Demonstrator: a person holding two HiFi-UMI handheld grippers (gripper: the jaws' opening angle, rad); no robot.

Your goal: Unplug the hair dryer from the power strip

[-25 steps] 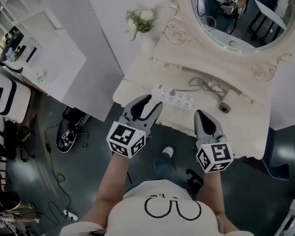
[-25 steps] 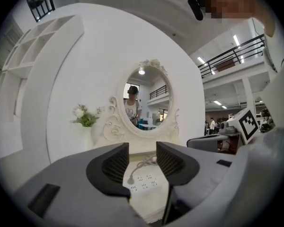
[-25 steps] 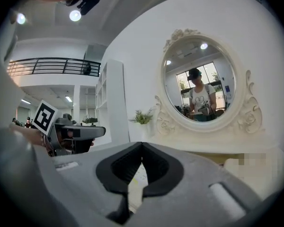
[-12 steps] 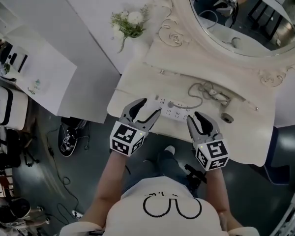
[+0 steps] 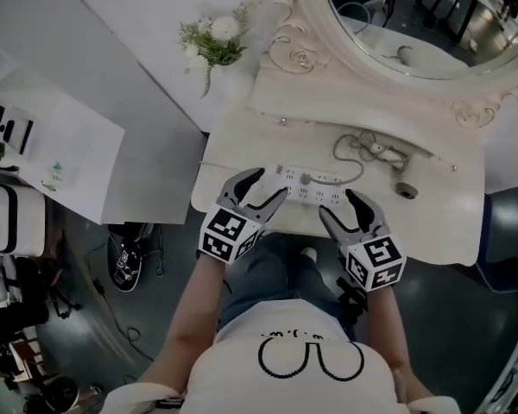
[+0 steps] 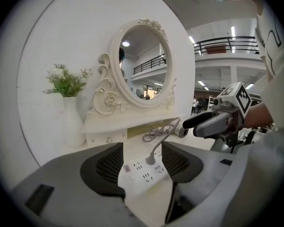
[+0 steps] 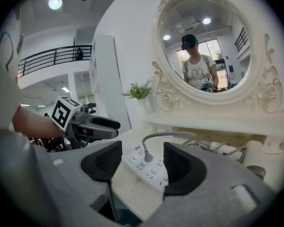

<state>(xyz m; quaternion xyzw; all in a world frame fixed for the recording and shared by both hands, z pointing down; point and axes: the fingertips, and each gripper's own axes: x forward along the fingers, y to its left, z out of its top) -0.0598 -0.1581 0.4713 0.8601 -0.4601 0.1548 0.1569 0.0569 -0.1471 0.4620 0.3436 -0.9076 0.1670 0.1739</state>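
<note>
Left gripper (image 5: 268, 185) and right gripper (image 5: 339, 204), jaws just spread (both empty): we should pin the power strip (image 5: 325, 198) and pull the plug (image 5: 303, 180) straight.

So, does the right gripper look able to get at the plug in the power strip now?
Probably yes. The right gripper holds nothing, and its jaws have just been opening; the plug stands upright in the power strip straight ahead, with nothing in the way.

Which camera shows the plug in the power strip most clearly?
The right gripper view: the plug stands upright in the power strip, close and centred, with its cord arching away. The left gripper view shows it similarly from the other side. The head view shows only a small grey dot.
</note>
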